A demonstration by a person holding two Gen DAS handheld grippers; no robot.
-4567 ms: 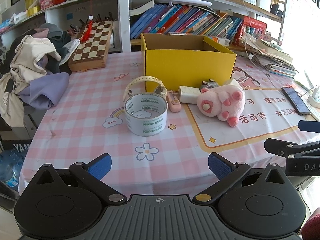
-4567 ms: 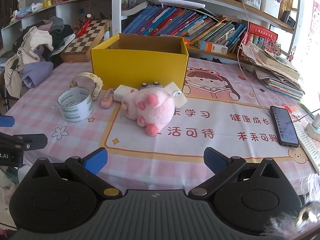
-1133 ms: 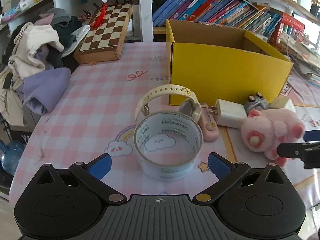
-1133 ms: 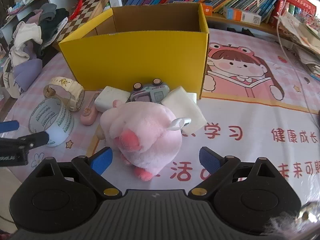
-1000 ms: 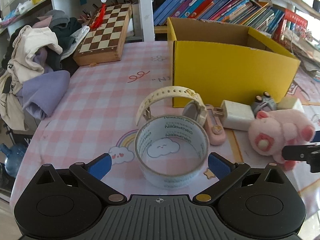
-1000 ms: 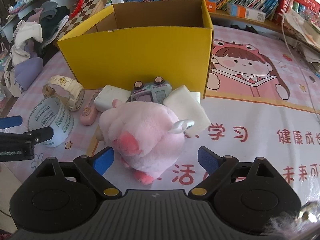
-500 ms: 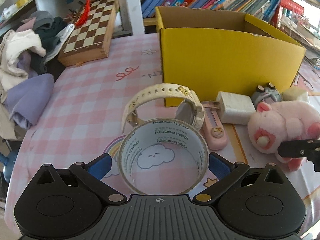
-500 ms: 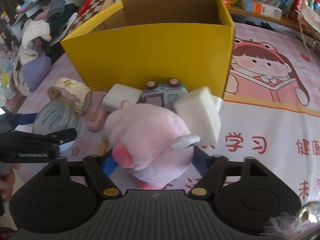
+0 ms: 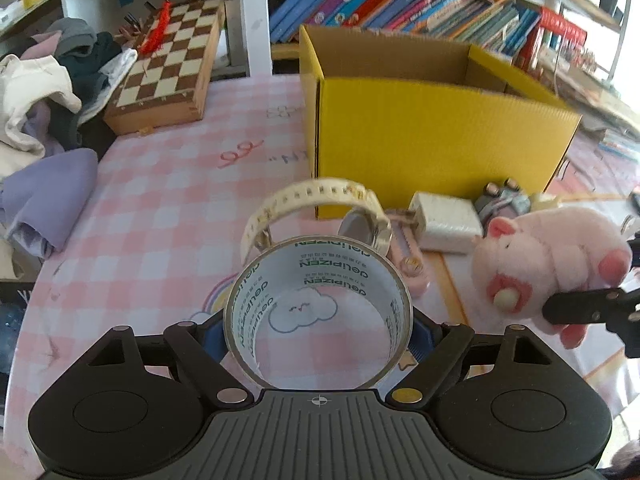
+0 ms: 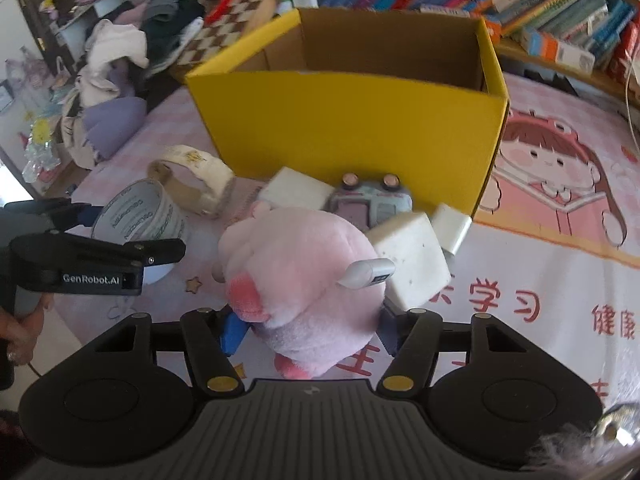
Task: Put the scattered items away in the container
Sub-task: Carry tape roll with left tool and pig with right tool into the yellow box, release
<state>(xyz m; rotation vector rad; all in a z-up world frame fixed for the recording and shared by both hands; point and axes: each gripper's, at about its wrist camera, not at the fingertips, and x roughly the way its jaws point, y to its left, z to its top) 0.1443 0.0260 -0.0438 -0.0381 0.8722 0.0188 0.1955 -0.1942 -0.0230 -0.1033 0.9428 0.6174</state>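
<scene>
Yellow cardboard box (image 10: pixel 348 128) at twelve o'clock looks empty. Left gripper (image 9: pixel 318 330) jaws closing around clear tape roll (image 9: pixel 318 312); right gripper (image 10: pixel 308 330) jaws closing, pinching pink plush pig (image 10: pixel 300 276). Other items remain on the table.

I see the clear tape roll (image 9: pixel 318 312) upright, watch (image 9: pixel 320 208) just behind it, pink plush pig (image 10: pixel 300 276) lifted, yellow box (image 10: pixel 348 120) open at the surface's back edge.
</scene>
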